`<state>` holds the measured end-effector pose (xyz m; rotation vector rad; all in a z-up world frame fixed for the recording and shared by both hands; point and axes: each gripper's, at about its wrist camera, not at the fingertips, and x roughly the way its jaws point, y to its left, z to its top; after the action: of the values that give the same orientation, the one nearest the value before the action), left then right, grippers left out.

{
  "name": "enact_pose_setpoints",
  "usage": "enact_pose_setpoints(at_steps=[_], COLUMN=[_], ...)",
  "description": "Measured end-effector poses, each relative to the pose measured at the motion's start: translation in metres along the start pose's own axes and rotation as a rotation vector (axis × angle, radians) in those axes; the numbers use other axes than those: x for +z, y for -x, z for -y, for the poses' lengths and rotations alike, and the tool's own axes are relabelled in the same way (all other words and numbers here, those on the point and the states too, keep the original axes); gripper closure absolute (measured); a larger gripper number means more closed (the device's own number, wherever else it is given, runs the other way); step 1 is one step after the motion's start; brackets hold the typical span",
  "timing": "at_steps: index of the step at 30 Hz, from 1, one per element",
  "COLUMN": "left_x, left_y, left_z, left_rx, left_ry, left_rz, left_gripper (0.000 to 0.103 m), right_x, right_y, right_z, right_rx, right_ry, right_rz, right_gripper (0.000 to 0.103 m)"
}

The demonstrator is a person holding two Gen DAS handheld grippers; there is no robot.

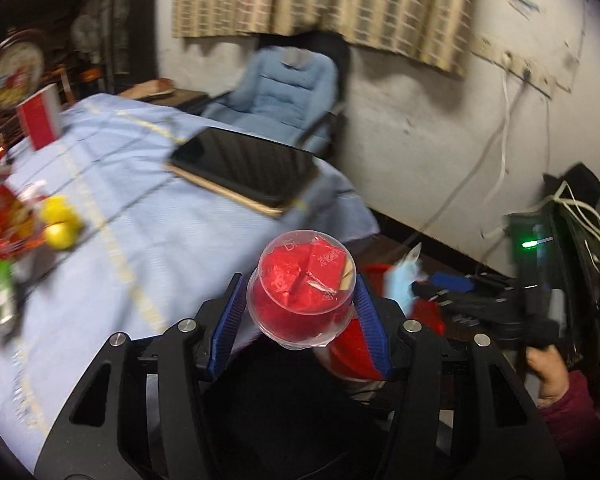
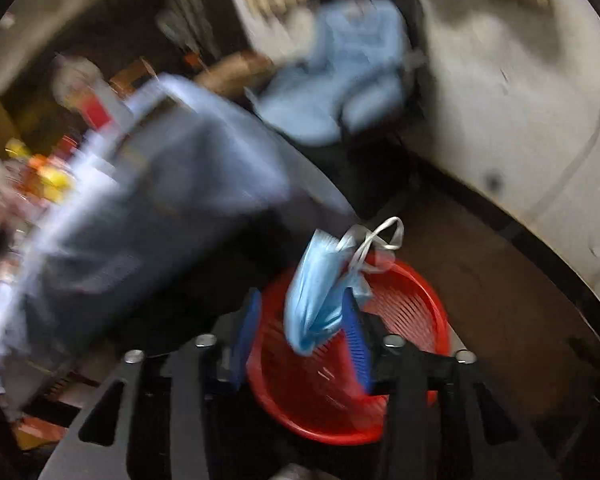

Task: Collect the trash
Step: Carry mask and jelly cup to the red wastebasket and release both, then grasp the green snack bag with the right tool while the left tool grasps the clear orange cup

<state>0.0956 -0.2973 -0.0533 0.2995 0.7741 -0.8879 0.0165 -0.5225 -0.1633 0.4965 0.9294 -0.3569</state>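
Note:
My left gripper (image 1: 300, 316) is shut on a clear plastic cup (image 1: 300, 288) stuffed with red wrappers, held just past the table's edge. A red mesh basket (image 2: 404, 308) stands on the floor below; a part of it shows behind the cup in the left wrist view (image 1: 352, 352). My right gripper (image 2: 300, 328) hangs over the basket with its jaws apart. A blue face mask (image 2: 316, 292) with white ear loops hangs against the right finger (image 2: 356, 344). The right gripper and the mask also show in the left wrist view (image 1: 400, 280).
The table has a light blue cloth (image 1: 120, 216). On it lie a dark tablet (image 1: 244, 168), two yellow balls (image 1: 60, 220), snack wrappers (image 1: 4, 216) and a red-and-white box (image 1: 40, 120). A blue chair (image 1: 284, 92) stands behind. Cables hang on the right wall.

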Motion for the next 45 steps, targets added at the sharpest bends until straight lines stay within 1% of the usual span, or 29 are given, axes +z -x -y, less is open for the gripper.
enact_pose_setpoints(at_steps=[2, 3, 4, 6, 7, 8, 10, 11, 12, 14, 15, 18, 21, 25, 30, 37, 43, 45], left_x=[0.005, 0.006, 0.008, 0.011, 0.012, 0.015, 0.018, 0.02, 0.021, 0.023, 0.022, 0.024, 0.024, 0.019, 0.008, -0.003, -0.016, -0.025], left_y=[-0.017, -0.023, -0.03, -0.046, -0.051, -0.061, -0.07, -0.076, -0.081, -0.082, -0.079, -0.069, -0.056, -0.039, -0.014, 0.02, 0.051, 0.064], left_z=[0.015, 0.02, 0.026, 0.041, 0.046, 0.054, 0.062, 0.068, 0.073, 0.078, 0.079, 0.076, 0.066, 0.044, 0.012, -0.03, -0.082, -0.109], left_rx=[-0.024, -0.035, -0.045, -0.071, -0.08, -0.094, -0.111, -0.118, -0.112, -0.084, -0.074, -0.033, 0.02, 0.082, 0.156, 0.223, 0.321, 0.367], left_ry=[-0.029, -0.041, -0.052, -0.08, -0.09, -0.104, -0.115, -0.123, -0.128, -0.131, -0.133, -0.141, -0.125, -0.076, -0.008, 0.092, 0.194, 0.249], left_rz=[-0.031, -0.043, -0.055, -0.083, -0.092, -0.109, -0.123, -0.133, -0.142, -0.136, -0.125, -0.094, -0.061, -0.037, -0.007, 0.043, 0.089, 0.101], left_gripper=[0.049, 0.049, 0.049, 0.049, 0.049, 0.048, 0.048, 0.045, 0.035, 0.022, 0.019, 0.013, 0.01, 0.009, 0.009, 0.008, 0.008, 0.007], right_x=[-0.001, 0.001, 0.003, 0.005, 0.006, 0.006, 0.006, 0.006, 0.004, 0.003, 0.005, 0.001, 0.001, 0.0, 0.0, -0.002, 0.0, 0.001], right_y=[0.007, 0.012, 0.022, 0.037, 0.047, 0.053, 0.063, 0.065, 0.066, 0.068, 0.066, 0.068, 0.07, 0.073, 0.083, 0.096, 0.098, 0.096], right_z=[0.015, 0.019, 0.025, 0.036, 0.043, 0.048, 0.058, 0.062, 0.063, 0.064, 0.062, 0.057, 0.053, 0.041, 0.019, -0.02, -0.057, -0.069], right_rx=[0.063, 0.066, 0.049, 0.022, 0.019, 0.024, 0.042, 0.047, 0.049, 0.051, 0.053, 0.065, 0.088, 0.103, 0.119, 0.148, 0.175, 0.187], right_ry=[-0.058, -0.072, -0.091, -0.118, -0.142, -0.157, -0.194, -0.202, -0.205, -0.201, -0.199, -0.188, -0.182, -0.148, -0.096, -0.002, 0.07, 0.091], right_rz=[0.032, 0.053, 0.096, 0.16, 0.2, 0.219, 0.255, 0.263, 0.267, 0.269, 0.269, 0.268, 0.265, 0.262, 0.274, 0.281, 0.26, 0.25], right_gripper=[0.047, 0.044, 0.042, 0.033, 0.031, 0.028, 0.027, 0.027, 0.027, 0.027, 0.027, 0.027, 0.027, 0.027, 0.022, 0.02, 0.017, 0.017])
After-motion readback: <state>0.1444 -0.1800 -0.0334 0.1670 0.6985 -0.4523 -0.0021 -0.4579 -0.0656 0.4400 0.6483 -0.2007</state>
